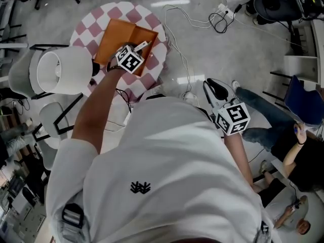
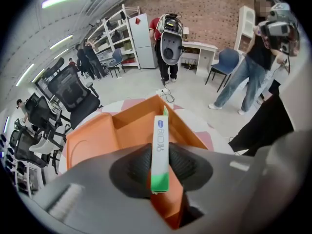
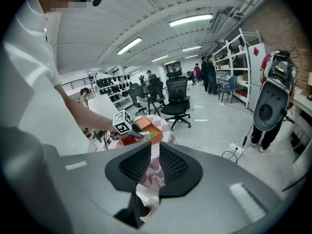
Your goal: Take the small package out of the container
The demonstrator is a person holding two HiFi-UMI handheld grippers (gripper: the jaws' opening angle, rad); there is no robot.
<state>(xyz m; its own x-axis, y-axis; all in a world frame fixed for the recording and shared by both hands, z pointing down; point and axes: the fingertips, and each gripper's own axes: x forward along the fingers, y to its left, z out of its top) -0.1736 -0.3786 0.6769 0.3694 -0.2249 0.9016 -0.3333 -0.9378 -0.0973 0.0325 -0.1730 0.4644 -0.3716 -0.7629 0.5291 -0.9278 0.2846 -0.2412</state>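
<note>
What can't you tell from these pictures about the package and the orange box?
- Print on the small package: left gripper view, too blurred to read.
- Near floor of the container: left gripper view, hidden behind the body of the left gripper and the package.
- Most of the package: head view, covered by the marker cube; only a tip shows.
- Whether anything else lies in the container: head view, partly covered by the gripper.

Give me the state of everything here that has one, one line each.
left gripper, shut on the small package.
small package, clamped between the jaws, above the container.
container, open, standing on the checked table.
right gripper, jaws slightly apart, nothing between them, held away from the table.
</note>
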